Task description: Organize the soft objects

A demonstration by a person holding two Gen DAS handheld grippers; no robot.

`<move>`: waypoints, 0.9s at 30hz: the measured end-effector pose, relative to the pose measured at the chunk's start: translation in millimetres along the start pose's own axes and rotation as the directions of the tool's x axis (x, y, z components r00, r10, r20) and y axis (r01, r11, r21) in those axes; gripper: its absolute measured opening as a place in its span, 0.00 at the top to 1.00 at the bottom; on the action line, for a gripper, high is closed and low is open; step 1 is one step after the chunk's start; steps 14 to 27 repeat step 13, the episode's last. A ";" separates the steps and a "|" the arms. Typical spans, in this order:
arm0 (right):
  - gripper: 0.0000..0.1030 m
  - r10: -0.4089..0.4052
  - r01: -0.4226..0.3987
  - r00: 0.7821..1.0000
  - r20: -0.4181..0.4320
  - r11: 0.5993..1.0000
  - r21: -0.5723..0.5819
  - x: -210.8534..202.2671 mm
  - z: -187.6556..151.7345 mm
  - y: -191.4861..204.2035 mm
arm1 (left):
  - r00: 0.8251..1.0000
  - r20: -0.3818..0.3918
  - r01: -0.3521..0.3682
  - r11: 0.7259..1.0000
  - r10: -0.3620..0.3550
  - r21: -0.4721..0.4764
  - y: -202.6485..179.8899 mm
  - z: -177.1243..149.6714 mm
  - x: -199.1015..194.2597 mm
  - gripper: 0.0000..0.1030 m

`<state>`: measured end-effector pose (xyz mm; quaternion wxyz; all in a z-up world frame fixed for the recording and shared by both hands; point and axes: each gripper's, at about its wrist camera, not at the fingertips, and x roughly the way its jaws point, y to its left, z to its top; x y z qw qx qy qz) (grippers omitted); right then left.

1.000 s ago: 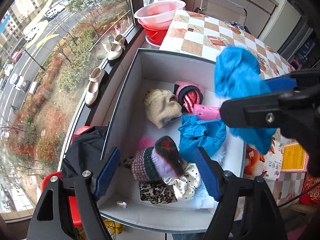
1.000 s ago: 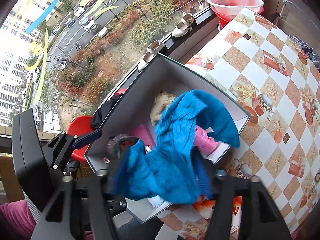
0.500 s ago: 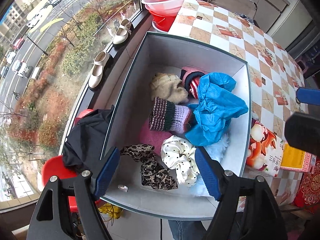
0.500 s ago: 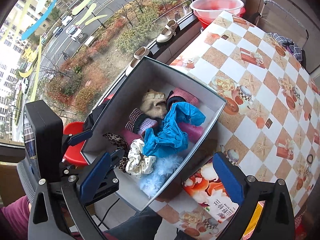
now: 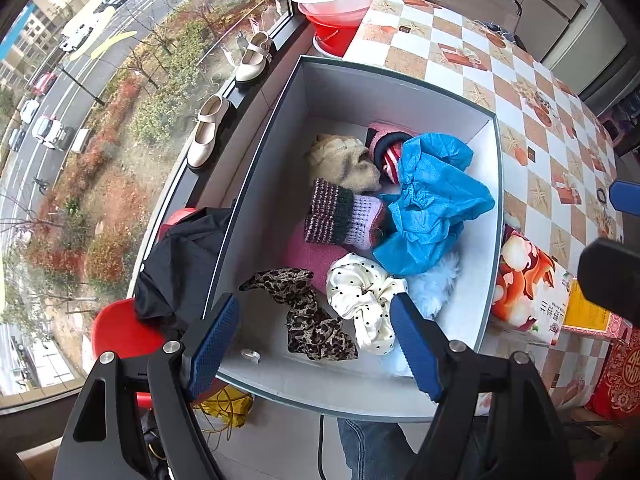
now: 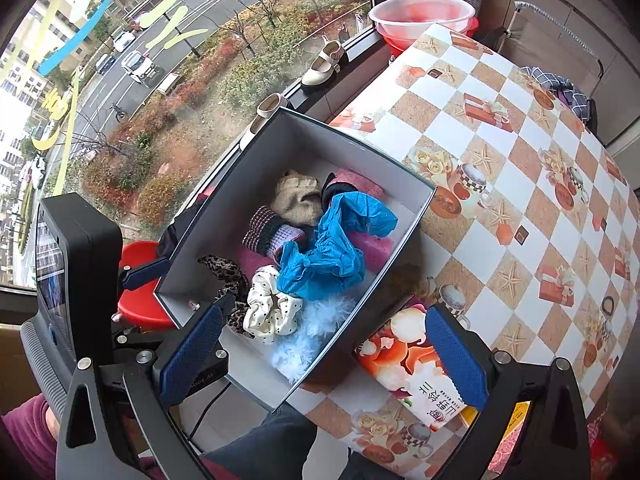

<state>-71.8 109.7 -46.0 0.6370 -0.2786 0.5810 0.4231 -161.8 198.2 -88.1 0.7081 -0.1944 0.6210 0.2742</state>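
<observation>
A grey open box (image 5: 256,184) (image 6: 240,200) stands at the table's window edge and holds several soft things. A crumpled blue cloth (image 5: 432,208) (image 6: 328,252) lies on top. Beside it are a striped knit cuff (image 5: 340,216), a beige knit piece (image 5: 344,160), a leopard scrunchie (image 5: 308,316), a white dotted scrunchie (image 5: 364,296) (image 6: 272,312) and pale blue fluff (image 6: 308,336). My left gripper (image 5: 316,344) is open and empty above the box's near end. My right gripper (image 6: 324,352) is open and empty above the box's near right corner.
A flowered carton (image 5: 528,284) (image 6: 416,364) lies right of the box on the checked tablecloth (image 6: 520,152). A hair tie (image 6: 608,304) lies on the table. Red and pink basins (image 5: 340,4) stand at the far end. Shoes (image 5: 208,132) sit on the window ledge. A red stool with black cloth (image 5: 176,264) is left of the box.
My right gripper opened and let the blue cloth go; it now lies in the box. Both grippers have drawn back and up from the box.
</observation>
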 end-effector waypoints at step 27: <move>0.01 0.023 -0.024 0.999 0.026 0.999 0.030 -12.2 -13.3 -5.9 | 0.989 0.114 0.092 0.996 -0.090 -0.014 2.2 -0.8 -27.1 0.22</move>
